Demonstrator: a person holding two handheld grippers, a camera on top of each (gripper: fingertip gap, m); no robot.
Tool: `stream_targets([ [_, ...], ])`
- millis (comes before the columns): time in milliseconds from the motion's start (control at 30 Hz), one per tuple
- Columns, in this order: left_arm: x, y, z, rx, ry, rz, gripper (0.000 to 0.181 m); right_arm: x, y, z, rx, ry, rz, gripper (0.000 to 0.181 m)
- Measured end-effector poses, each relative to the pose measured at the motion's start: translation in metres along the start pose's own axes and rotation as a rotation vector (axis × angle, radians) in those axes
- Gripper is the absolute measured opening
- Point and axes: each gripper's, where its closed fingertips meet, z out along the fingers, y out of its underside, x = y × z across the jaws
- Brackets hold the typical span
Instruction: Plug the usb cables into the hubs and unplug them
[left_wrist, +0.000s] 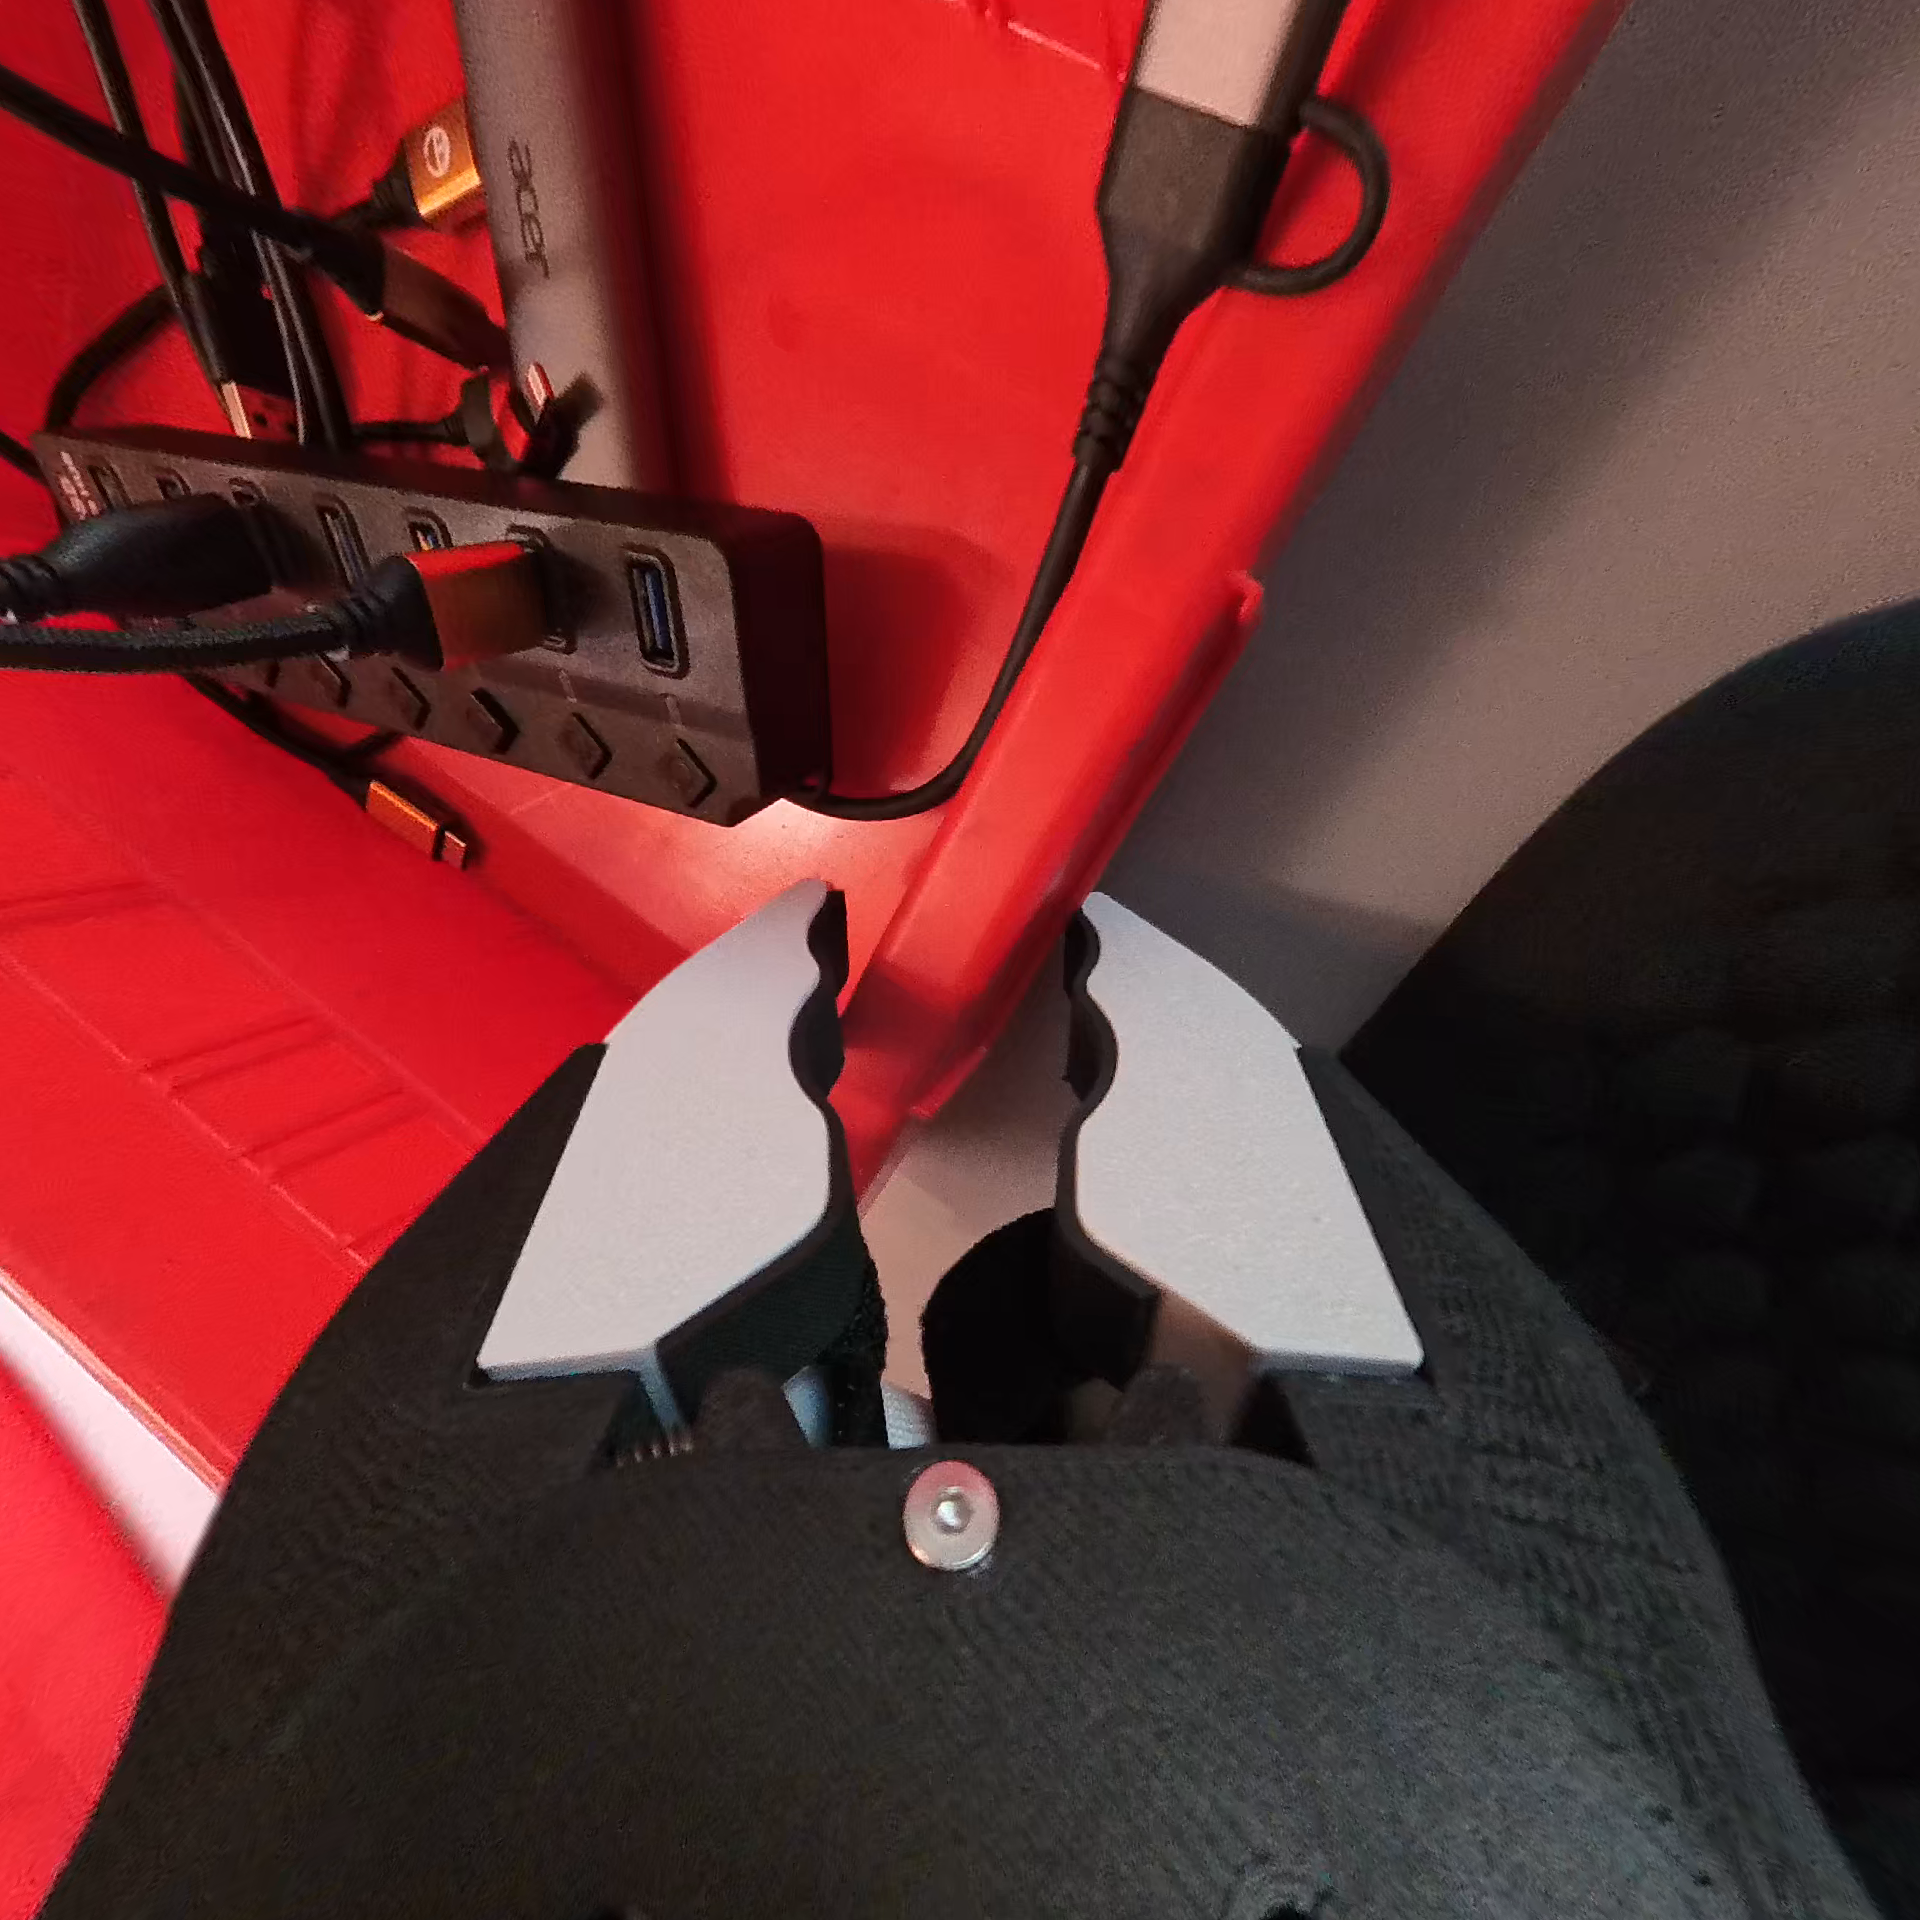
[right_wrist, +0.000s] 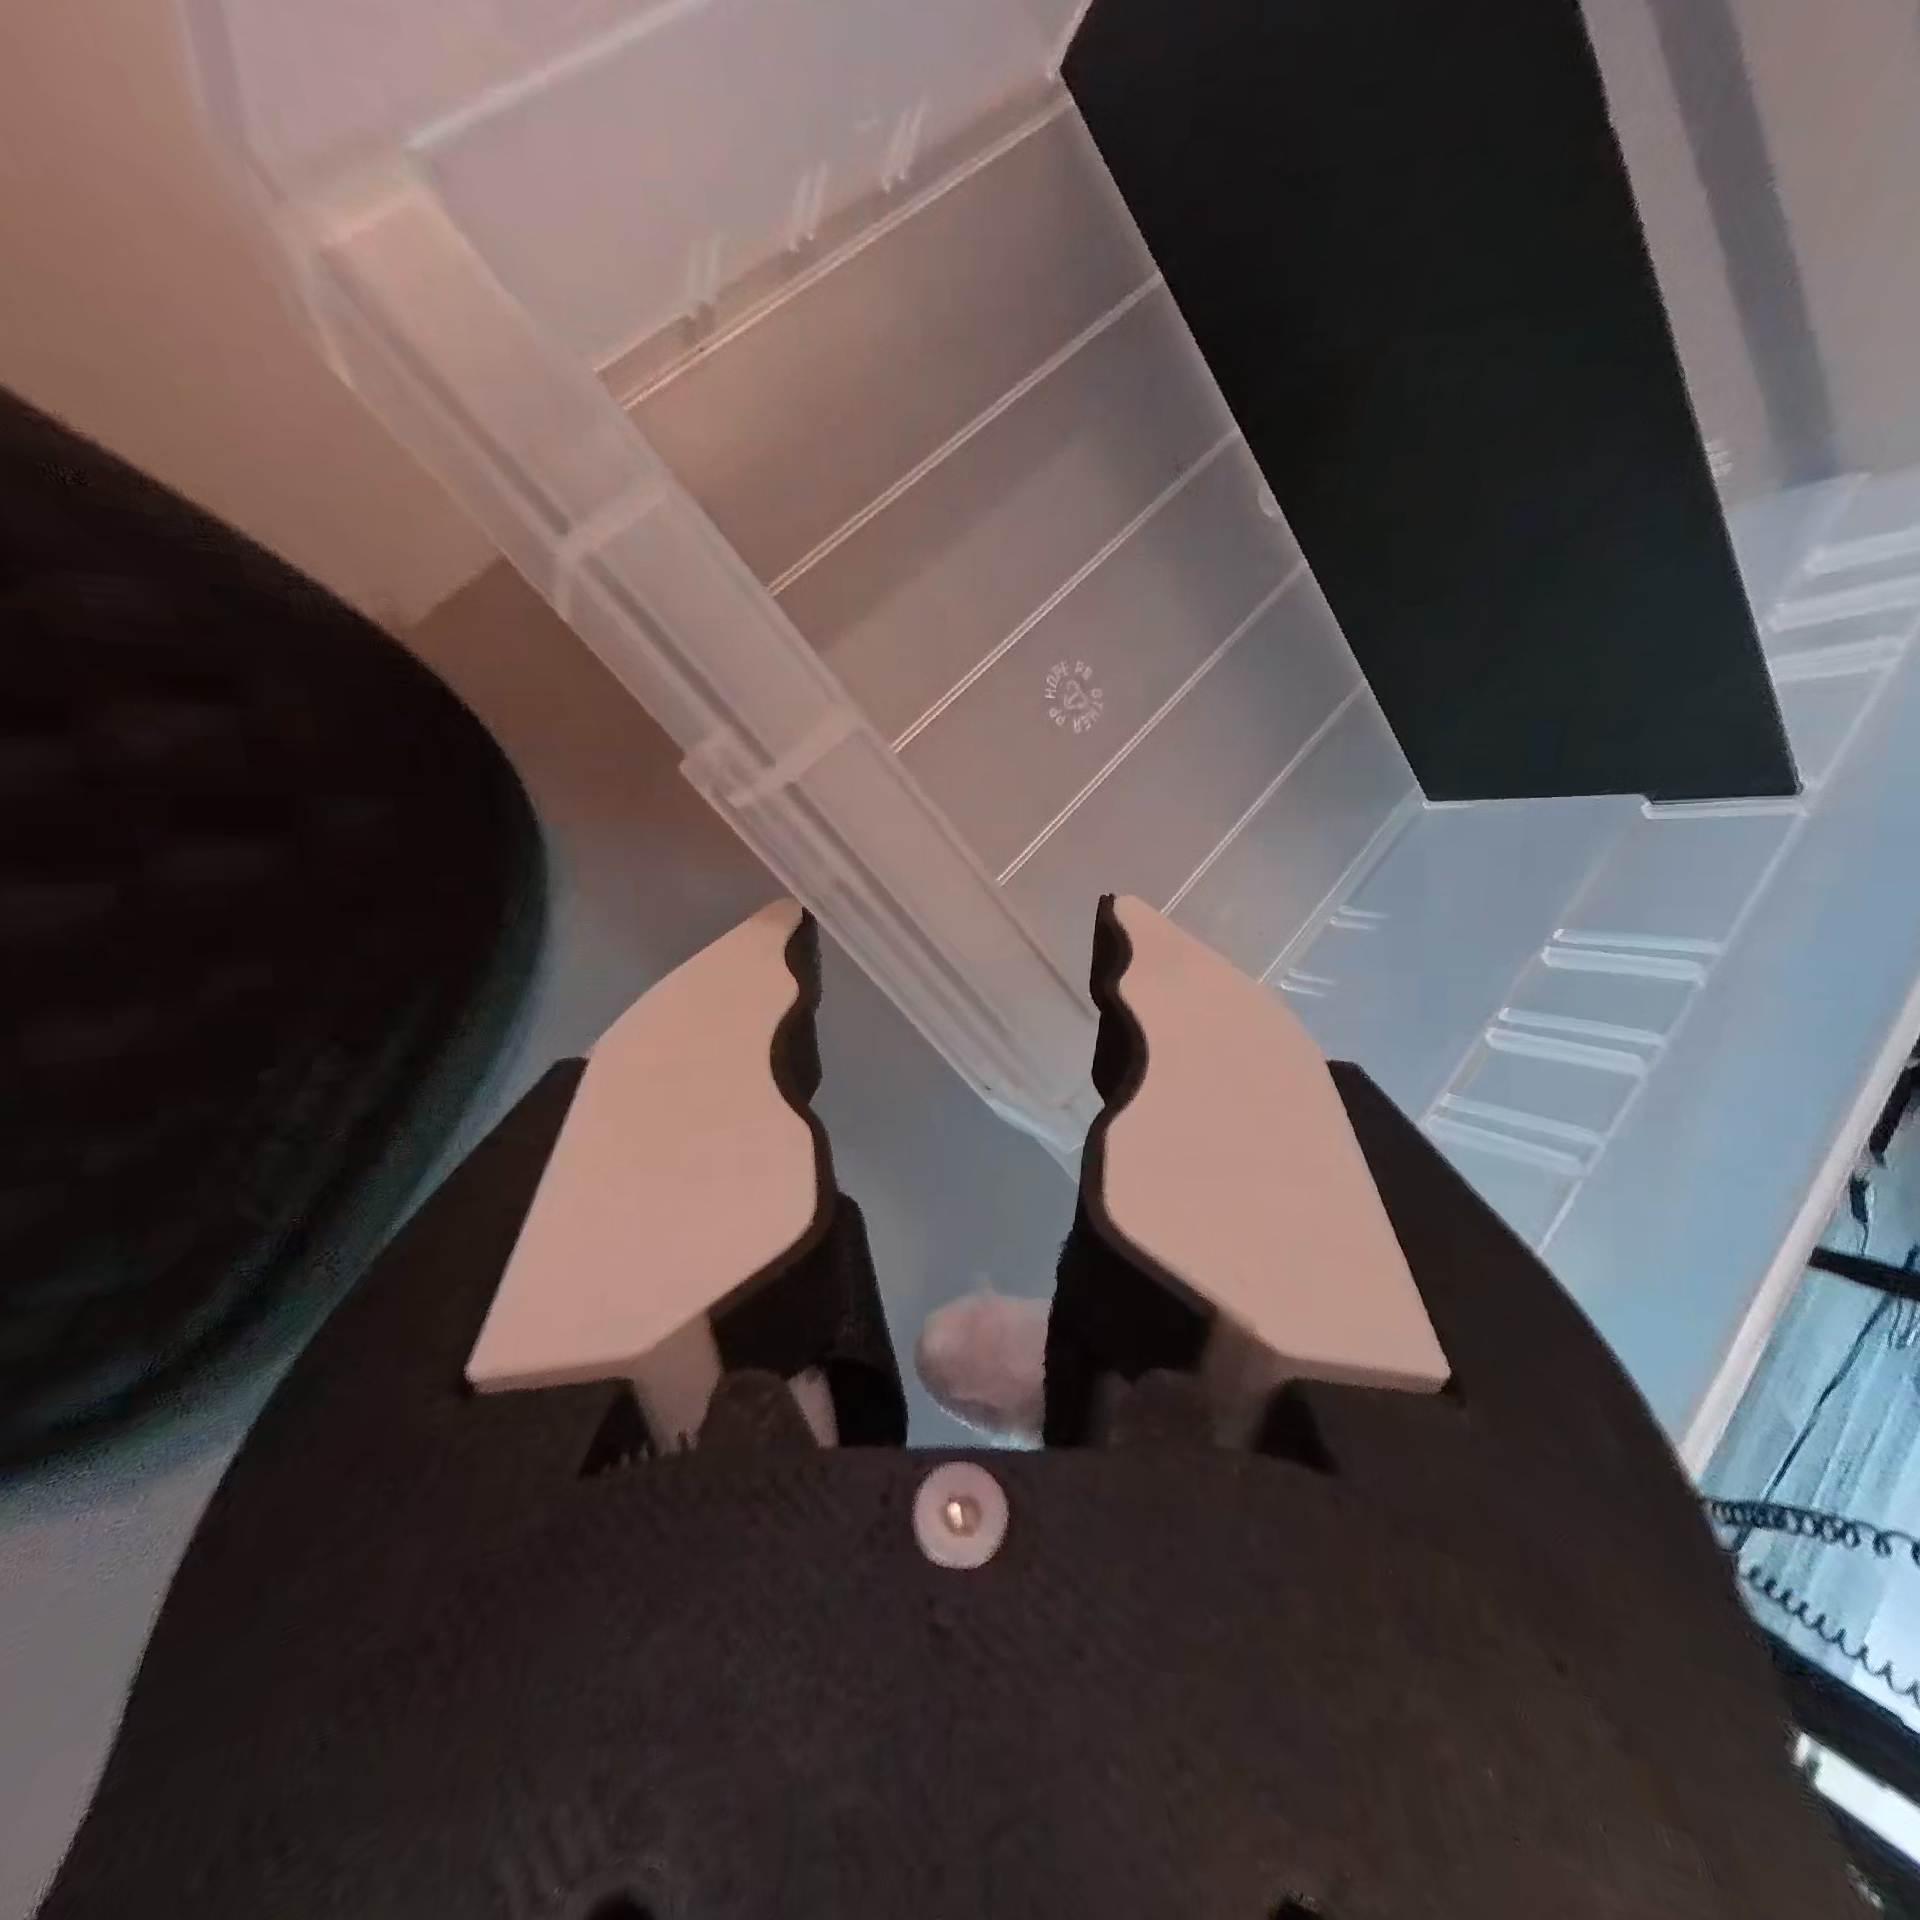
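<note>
In the left wrist view, a long black multi-port USB hub (left_wrist: 499, 623) lies in a red plastic tray (left_wrist: 312, 1039), an orange-sleeved USB plug (left_wrist: 483, 603) seated in it, a grey slim hub (left_wrist: 561, 291) behind. The left gripper (left_wrist: 956, 920) straddles the tray's rim, jaws open, holding nothing. The right gripper (right_wrist: 951, 914) is open over a clear plastic bin (right_wrist: 1039, 623).

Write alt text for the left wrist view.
An open, empty left hand-held gripper points at the rim of a red tray. Inside lie a black USB hub with an orange-tipped cable plugged in and one blue port free, plus a grey hub among loose black cables.
</note>
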Motion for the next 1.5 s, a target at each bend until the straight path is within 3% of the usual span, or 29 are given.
stream_targets([
  [467,-0.014,0.119,-0.035,-0.046,-0.023,-0.072,0.04,0.024,0.098,-0.041,-0.006,0.102,0.149,0.052],
  [767,0.003,0.164,-0.057,0.019,-0.036,-0.066,0.039,0.019,0.132,-0.062,0.017,0.124,0.247,0.054],
  [833,0.005,0.164,-0.06,0.046,-0.032,-0.108,0.04,0.015,0.123,-0.069,0.095,0.08,0.311,0.054],
  [933,0.0,0.149,-0.075,0.176,-0.04,-0.263,0.052,0.012,0.082,-0.094,0.366,0.026,0.355,0.061],
  [1033,-0.013,0.142,-0.086,0.19,-0.061,-0.539,0.076,0.019,0.043,-0.132,0.617,0.071,0.315,0.07],
  [1100,-0.02,0.131,-0.085,0.205,-0.05,-0.742,0.08,0.022,0.022,-0.154,0.728,0.112,0.274,0.073],
  [1200,-0.014,0.121,-0.09,0.241,0.018,-0.839,0.079,0.018,0.003,-0.168,0.771,0.136,0.206,0.074],
  [1333,-0.037,0.108,-0.097,0.392,-0.047,-1.003,0.08,0.017,-0.011,-0.17,0.749,0.158,0.16,0.078],
  [1500,-0.07,0.117,-0.059,0.279,-0.054,-1.139,0.084,0.014,-0.027,-0.176,0.745,0.197,0.102,0.078],
])
